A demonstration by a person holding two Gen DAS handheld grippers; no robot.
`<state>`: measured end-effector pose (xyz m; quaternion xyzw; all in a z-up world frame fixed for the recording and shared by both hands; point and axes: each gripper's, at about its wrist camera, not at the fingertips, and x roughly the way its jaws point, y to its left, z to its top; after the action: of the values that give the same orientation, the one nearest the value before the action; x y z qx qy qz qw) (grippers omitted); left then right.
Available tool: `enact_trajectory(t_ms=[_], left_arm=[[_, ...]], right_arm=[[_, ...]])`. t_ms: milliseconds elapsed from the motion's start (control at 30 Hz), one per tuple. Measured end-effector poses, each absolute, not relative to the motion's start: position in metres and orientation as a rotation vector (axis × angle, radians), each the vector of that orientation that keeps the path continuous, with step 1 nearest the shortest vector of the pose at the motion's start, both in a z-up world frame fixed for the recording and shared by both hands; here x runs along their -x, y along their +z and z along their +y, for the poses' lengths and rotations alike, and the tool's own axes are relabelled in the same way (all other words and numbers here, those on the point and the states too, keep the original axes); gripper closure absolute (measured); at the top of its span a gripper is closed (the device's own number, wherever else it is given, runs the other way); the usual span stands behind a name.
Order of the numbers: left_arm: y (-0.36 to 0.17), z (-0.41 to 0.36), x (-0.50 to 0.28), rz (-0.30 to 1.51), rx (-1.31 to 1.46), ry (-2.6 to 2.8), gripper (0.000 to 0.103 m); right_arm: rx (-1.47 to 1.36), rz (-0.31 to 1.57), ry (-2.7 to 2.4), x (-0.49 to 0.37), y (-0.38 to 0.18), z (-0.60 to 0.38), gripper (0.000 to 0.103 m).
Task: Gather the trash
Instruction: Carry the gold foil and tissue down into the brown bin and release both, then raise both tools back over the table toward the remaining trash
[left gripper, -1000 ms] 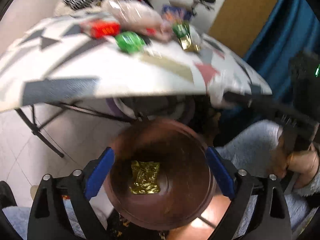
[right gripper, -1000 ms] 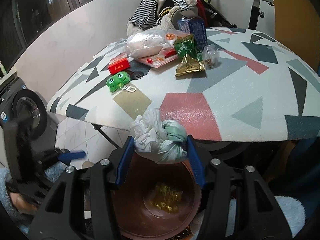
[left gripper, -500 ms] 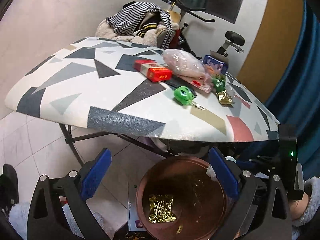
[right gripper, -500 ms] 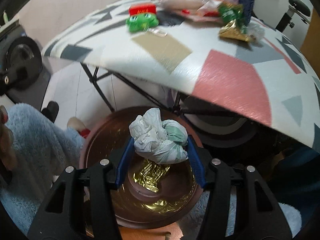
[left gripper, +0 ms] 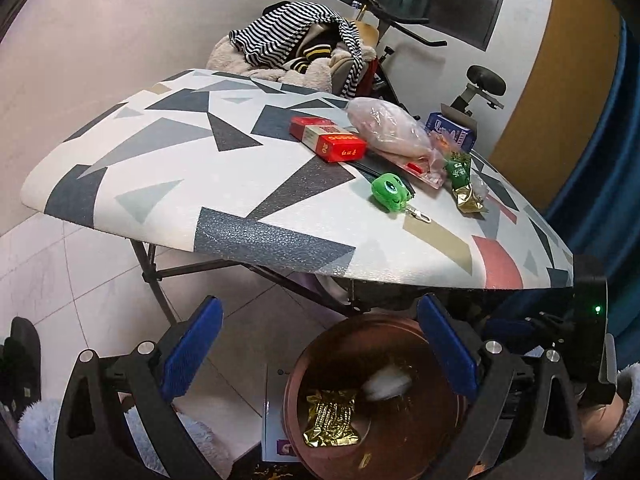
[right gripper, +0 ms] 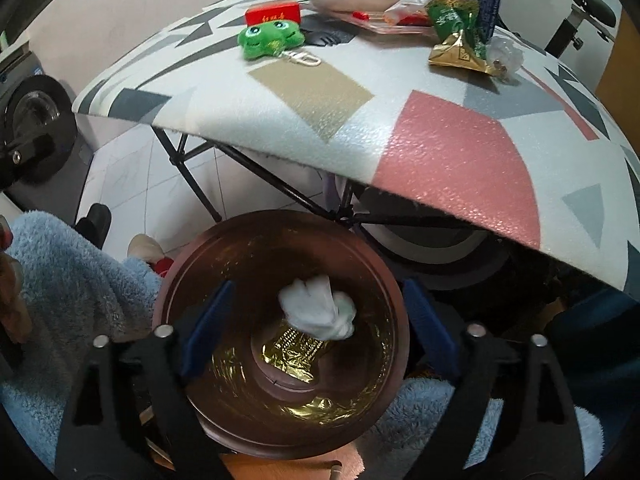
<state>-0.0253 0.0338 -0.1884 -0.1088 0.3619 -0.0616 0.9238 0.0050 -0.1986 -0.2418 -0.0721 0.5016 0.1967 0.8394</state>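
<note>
**White wad released over bin — remaining trash sits among keepers**

Right gripper (right gripper: 316, 320) jaws have just been opening and now stand wide, nothing between the pads. The white crumpled wad (right gripper: 318, 310) is below them, inside the brown bin (right gripper: 180, 280), above the gold wrapper (right gripper: 296, 354) on the bin floor. Left gripper (left gripper: 320, 356) also spread wide, empty, near the bin's left rim.

Risks, as I judge them:
- Wad looks blurred, likely mid-fall — it is light and could catch the rim if the gripper shifts now.
- Bin sits under the near table (left gripper: 168, 184) edge; lifting either gripper straight up could clip the overhang.
- On the far right of the table, wrappers lie touching non-trash — a wide grab may drag the green frog keychain (left gripper: 390, 196) or the red box (left gripper: 332, 142) along.

Count:
- bin: 1
- items in bin: 2 (wad, gold wrapper)
- green-and-gold snack packet (right gripper: 458, 38): 1
- small clear wrapper (right gripper: 505, 54): 1
- clear plastic bag (left gripper: 386, 132): 1
- blue box (left gripper: 450, 132): 1
- red boxes: 2, can't be sure
</note>
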Motion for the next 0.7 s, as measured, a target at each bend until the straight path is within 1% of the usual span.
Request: enact_trajectory(t_ms=[133, 400, 500, 700], left_arm=[[-0.188, 0.033, 0.025, 0.741, 0.213, -0.121, 0.007], [-0.186, 0.031, 0.026, 0.737, 0.204, -0.121, 0.007], [-0.183, 0.031, 0.027, 0.733, 0.207, -0.121, 0.007], [-0.16, 0.028, 0.028, 0.676, 0.169, -0.12, 0.007]], right_arm=[[0.143, 1.061, 0.401, -0.006, -0.241, -0.2, 0.006], [0.101, 1.019, 0.403, -0.005, -0.232, -0.207, 0.006], [0.085, 0.969, 0.413, -0.002, -0.22, -0.211, 0.006], [0.045, 0.893, 0.4, 0.0, -0.199, -0.22, 0.006]])
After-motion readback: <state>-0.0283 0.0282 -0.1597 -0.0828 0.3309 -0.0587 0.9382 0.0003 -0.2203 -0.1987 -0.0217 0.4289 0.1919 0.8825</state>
